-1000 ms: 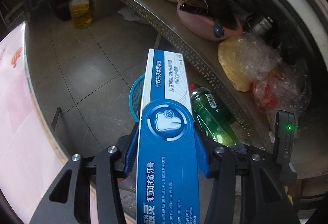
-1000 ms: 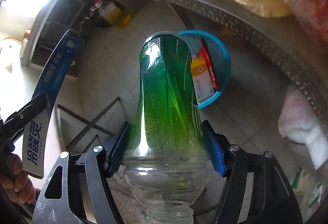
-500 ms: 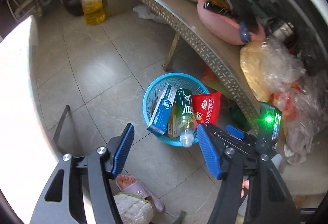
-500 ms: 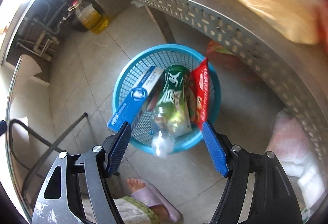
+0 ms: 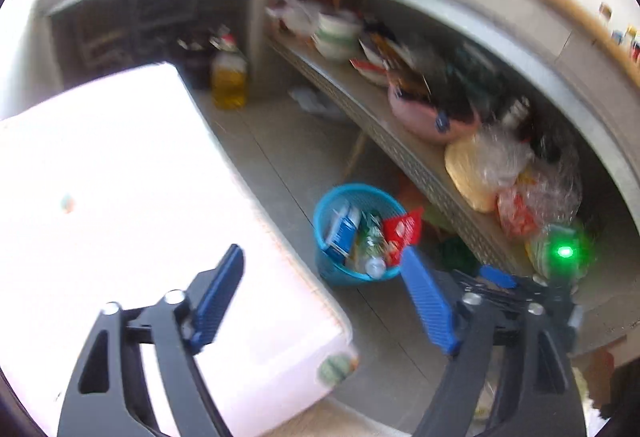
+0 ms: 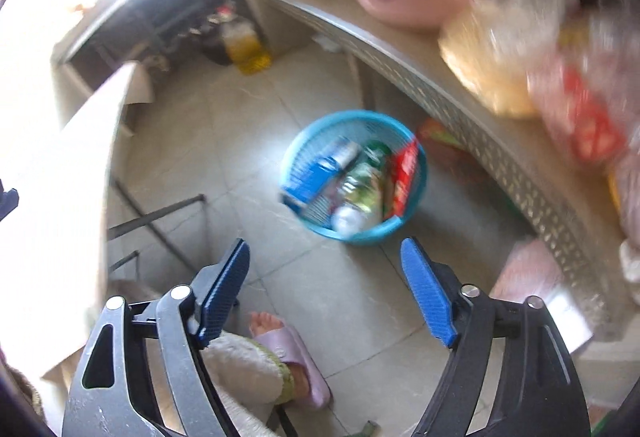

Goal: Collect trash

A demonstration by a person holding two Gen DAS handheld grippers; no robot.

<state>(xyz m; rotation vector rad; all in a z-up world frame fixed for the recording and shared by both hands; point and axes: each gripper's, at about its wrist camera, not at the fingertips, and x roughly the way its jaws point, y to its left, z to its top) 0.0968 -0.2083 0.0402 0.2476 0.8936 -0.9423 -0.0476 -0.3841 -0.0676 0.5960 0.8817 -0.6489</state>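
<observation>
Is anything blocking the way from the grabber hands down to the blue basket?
Nothing visible does. Both the left gripper and right gripper are opening, empty, with only bare floor before the round blue plastic basket.

From my seat I see a grey tiled floor [image 6: 224, 141] carrying a blue basket [image 6: 308, 135], which stands just beside the leg of a perforated metal shelf [image 5: 404, 153]. A yellow oil jug [image 5: 229, 83] sits on the floor farther back, against the wall. On the shelf lie stacked bowls [image 5: 335, 33], a pink basin [image 5: 420, 119] and plastic bags [image 5: 492, 173] (blurred, contents unclear). A white desk [image 5: 120, 189] fills my left view.
</observation>
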